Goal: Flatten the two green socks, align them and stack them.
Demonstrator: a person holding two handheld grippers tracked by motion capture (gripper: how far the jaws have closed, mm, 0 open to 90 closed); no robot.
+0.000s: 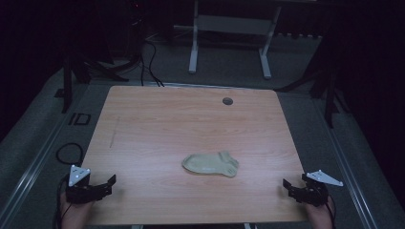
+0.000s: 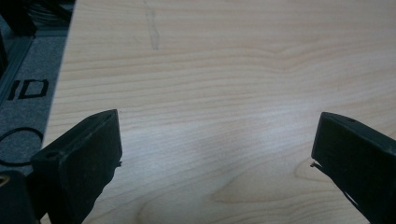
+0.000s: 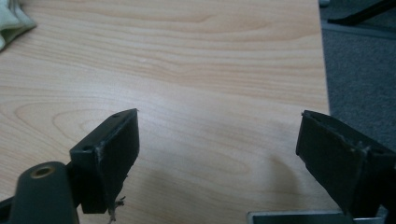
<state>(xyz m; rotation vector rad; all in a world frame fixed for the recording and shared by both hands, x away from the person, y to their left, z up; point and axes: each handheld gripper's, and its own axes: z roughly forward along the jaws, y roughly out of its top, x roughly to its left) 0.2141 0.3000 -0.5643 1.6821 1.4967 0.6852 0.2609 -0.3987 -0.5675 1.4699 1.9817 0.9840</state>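
a pale wood-grain rectangular worktop (image 1: 157, 124) carries a single light olive-green ankle sock (image 1: 210, 164), lying flat slightly right of centre and toward the near edge, its cuff end pointing right. the left gripper (image 1: 106, 185), black with a grey three-cornered plate, sits at the near left corner of the worktop, held by a hand (image 1: 74, 212) entering from below; its fingers (image 2: 79, 158) are spread wide apart with nothing between them but bare wood. the right gripper (image 1: 292, 187) sits at the near right corner, well apart from the sock; its fingers (image 3: 109, 156) are likewise spread wide and empty. in the right gripper view a corner of the sock shows at the upper left edge. a small round grey grommet (image 1: 227, 101) lies in the worktop near its far edge.
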